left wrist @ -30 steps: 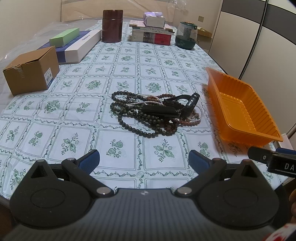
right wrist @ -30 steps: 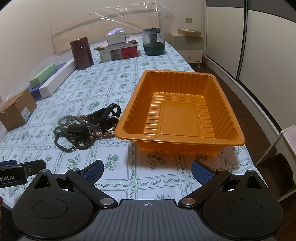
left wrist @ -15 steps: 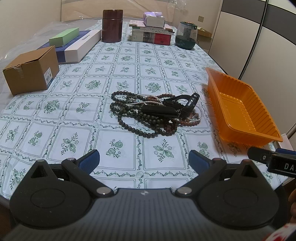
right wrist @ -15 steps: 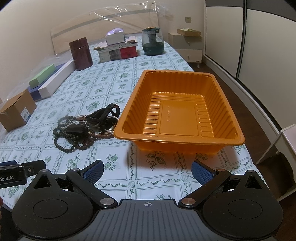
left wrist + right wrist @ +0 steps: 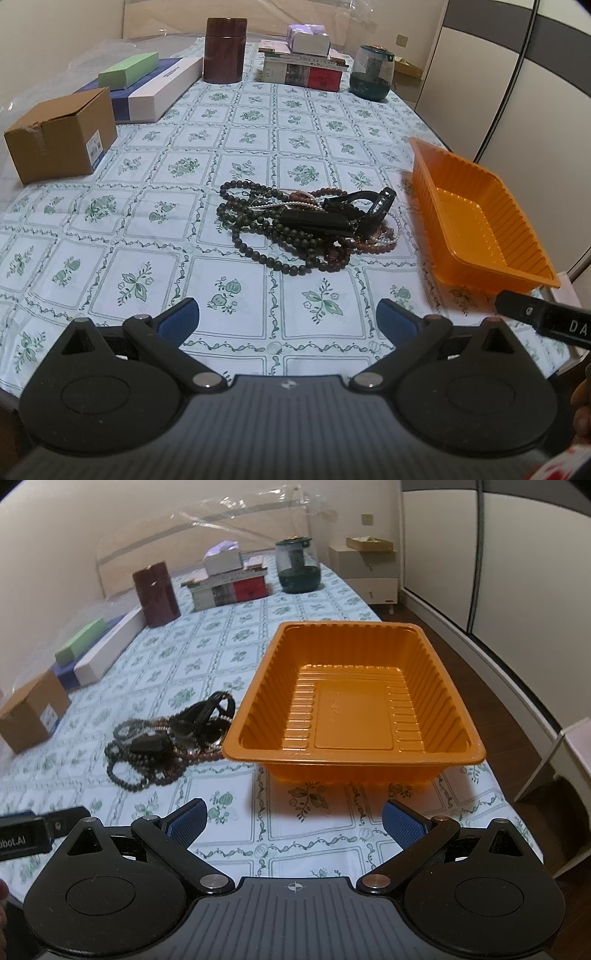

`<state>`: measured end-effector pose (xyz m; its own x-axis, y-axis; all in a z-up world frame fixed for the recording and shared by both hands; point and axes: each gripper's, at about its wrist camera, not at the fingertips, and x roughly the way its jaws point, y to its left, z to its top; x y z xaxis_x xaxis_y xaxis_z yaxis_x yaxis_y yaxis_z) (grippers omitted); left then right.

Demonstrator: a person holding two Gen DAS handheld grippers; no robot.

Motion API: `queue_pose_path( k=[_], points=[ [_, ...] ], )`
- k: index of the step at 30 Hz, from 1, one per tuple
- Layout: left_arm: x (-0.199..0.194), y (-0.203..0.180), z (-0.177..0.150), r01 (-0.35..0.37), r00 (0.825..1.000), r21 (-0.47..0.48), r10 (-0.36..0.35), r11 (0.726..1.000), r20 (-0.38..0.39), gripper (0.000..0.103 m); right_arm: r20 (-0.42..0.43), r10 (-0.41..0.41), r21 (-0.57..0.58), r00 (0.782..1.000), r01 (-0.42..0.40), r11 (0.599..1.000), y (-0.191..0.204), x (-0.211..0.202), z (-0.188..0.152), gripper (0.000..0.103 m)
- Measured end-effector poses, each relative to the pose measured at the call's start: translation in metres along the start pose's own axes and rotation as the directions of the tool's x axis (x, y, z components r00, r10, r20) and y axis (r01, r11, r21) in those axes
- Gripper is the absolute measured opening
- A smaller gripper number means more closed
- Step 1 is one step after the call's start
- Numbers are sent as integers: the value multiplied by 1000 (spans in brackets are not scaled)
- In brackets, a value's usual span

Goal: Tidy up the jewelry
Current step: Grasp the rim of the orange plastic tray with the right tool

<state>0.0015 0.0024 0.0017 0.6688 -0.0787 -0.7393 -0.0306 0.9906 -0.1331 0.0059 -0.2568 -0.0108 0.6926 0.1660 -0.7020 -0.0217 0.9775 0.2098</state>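
A tangled pile of jewelry [image 5: 306, 229], dark and reddish bead strings with black straps, lies on the floral tablecloth; it also shows in the right wrist view [image 5: 170, 738]. An empty orange tray [image 5: 476, 218] stands just to its right, and fills the middle of the right wrist view [image 5: 458, 690]. My left gripper [image 5: 288, 323] is open and empty, near the table's front edge, short of the pile. My right gripper [image 5: 293, 821] is open and empty, in front of the tray.
A cardboard box [image 5: 62, 134] sits at the left. Flat boxes [image 5: 147, 88], a brown canister [image 5: 224, 50], stacked books [image 5: 303, 70] and a green jar [image 5: 371, 77] line the far end. The table edge runs close behind the tray on the right.
The right wrist view has shifted slightly, with the tray a little nearer and the scene somewhat blurred. The left gripper has barely moved. Both stay open.
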Motion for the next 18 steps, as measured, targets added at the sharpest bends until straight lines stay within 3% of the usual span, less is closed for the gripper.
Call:
queue_pose_path(
  k=[8,11,18],
  points=[
    [3,13,6,100,995,-113,-99,988,17,101,155,-27,188,988,-3,982,-37,-21,-3,100],
    [6,14,10,120,993,-132,-119,984,18,101,241,-64,246,968,3,969,-52,-32,-3,86],
    [13,11,13,126,992,-138,-126,982,6,101,361,-121,378,925,-27,925,-99,-24,2,67]
  ],
)
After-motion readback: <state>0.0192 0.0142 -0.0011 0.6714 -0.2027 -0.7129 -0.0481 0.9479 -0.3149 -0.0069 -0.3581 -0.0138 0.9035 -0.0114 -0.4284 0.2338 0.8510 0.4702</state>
